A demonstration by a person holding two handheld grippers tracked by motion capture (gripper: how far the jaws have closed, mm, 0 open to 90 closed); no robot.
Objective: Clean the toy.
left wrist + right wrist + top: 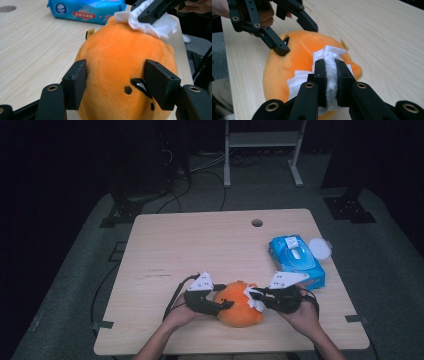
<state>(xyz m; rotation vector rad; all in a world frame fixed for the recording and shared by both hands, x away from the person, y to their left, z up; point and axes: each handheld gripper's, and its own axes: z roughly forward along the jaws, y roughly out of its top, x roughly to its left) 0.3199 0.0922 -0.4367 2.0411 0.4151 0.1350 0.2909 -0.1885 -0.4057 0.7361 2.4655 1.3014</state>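
An orange plush toy with a small black face lies near the front edge of the wooden table. My left gripper comes in from the left. In the left gripper view it stands with both pads pressed into the sides of the plush. From the right, my right gripper is shut on a crumpled white wipe. The right gripper view shows the wipe pinched between the jaws of that gripper and resting against the top of the plush.
A blue pack of wet wipes lies at the table's right side with a round white lid beside it. A cable hole sits at the far edge. A metal frame stands on the floor beyond the table.
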